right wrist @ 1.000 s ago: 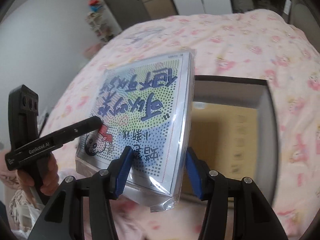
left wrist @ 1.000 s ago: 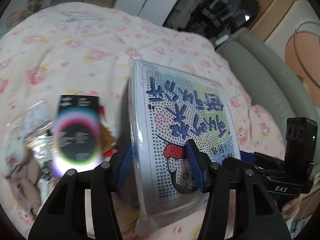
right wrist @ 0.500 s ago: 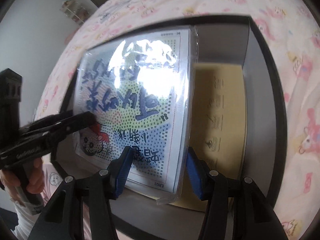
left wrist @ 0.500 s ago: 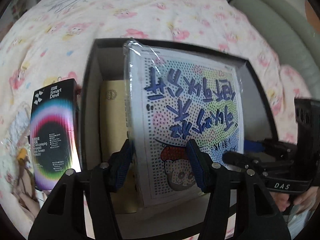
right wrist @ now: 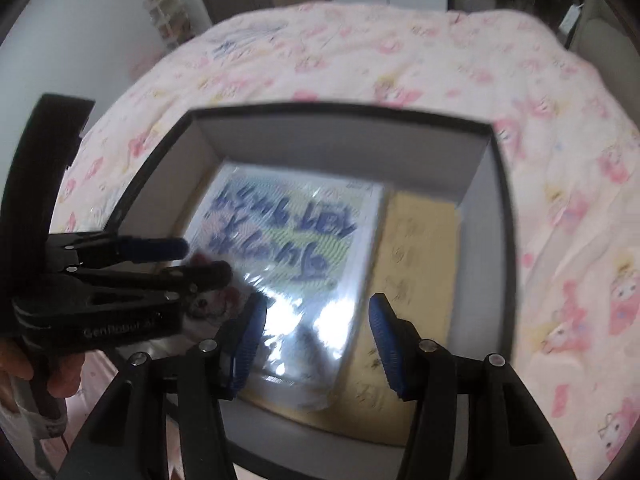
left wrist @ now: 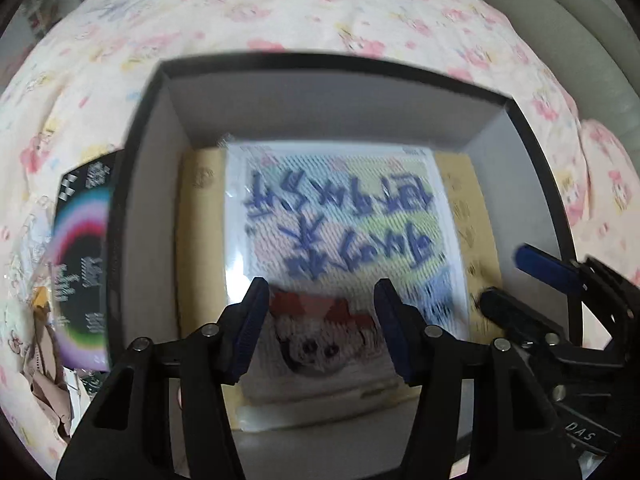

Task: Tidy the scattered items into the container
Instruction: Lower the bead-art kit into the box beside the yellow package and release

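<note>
A plastic-wrapped bead-art kit (left wrist: 340, 220) with blue writing lies flat inside the black box (left wrist: 320, 60), on top of a tan sheet (left wrist: 200, 220). My left gripper (left wrist: 322, 320) hovers over the kit's near end, jaws open, pads not pressing on it. In the right wrist view the kit (right wrist: 288, 240) passes under my right gripper (right wrist: 316, 320), which is also open above it. Each gripper shows in the other's view: the right gripper (left wrist: 504, 280) at the kit's right edge, the left gripper (right wrist: 200, 260) over its cartoon corner.
A black box printed with rainbow rings (left wrist: 82, 264) lies on the bed just outside the container's left wall. Crumpled wrappers (left wrist: 40, 380) sit near it. Pink patterned bedding (right wrist: 400, 48) surrounds the container (right wrist: 340, 110). A grey padded headboard (left wrist: 560, 40) runs along the right.
The kit was held upright between both grippers above the bed. Both hands came down over the box, and the kit now lies flat on its bottom, free of the pads.
</note>
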